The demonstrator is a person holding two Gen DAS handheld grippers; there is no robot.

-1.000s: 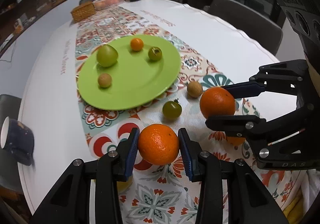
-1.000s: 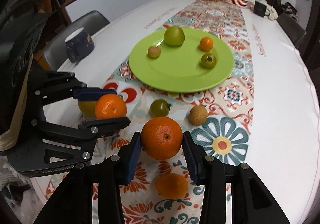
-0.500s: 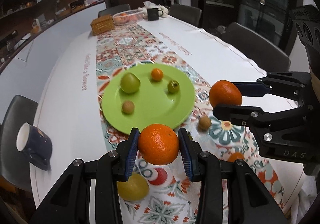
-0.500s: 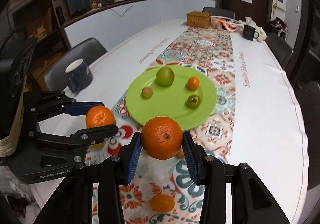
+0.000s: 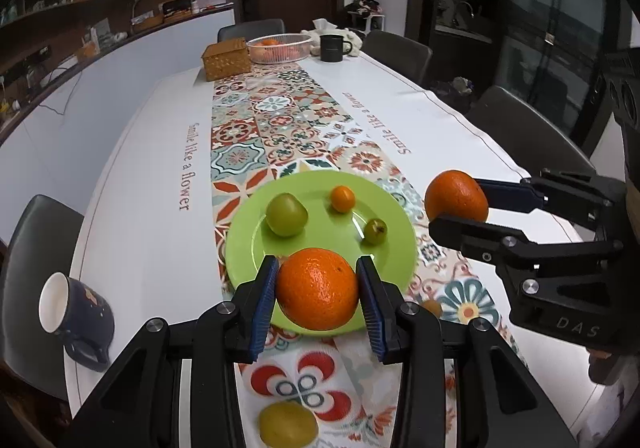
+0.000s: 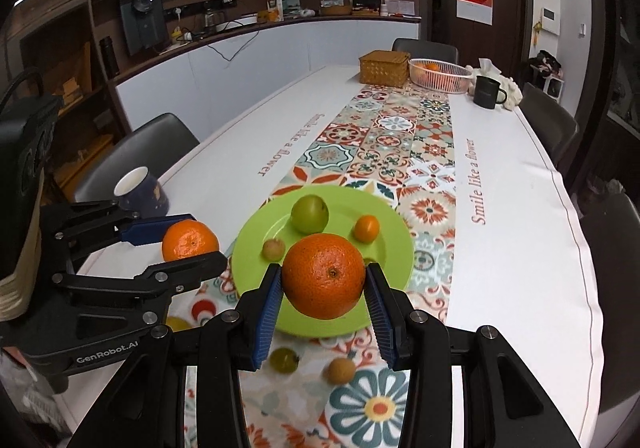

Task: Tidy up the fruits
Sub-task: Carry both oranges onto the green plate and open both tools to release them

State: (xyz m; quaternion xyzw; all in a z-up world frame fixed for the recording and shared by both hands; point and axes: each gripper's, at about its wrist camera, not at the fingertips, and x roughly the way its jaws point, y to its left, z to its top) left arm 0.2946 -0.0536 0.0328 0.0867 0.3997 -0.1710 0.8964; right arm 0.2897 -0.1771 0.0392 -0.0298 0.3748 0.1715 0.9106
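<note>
**Left wrist view: 2 oranges up, plate dead ahead**

Left wrist view had the left tool (image 5: 318, 294) clamped on a big orange (image 5: 317, 289), blue pads tight on both flanks, fruit carried clear of the table (image 5: 132, 184). Straight ahead and below it lay the green plate (image 5: 244, 244), its near rim tucked under the orange. On the plate: 1 green apple-like fruit (image 5: 286, 214), 1 small orange fruit (image 5: 343, 199), 1 small green fruit (image 5: 375, 231).

Off to the right, the right tool (image 6: 322, 288) was likewise shut on a second orange (image 6: 323, 275). In its own view the plate sat just beyond and beneath the fruit too, open green showing at the right of the plate.

So both fruits lined up forward of the plate's near edge, neither tool plainly nearer. Round fruit, no long axis to fuss over. My read: the coming move was a short push forward and a lowering onto bare green, minding the fruits already parked there.
</note>
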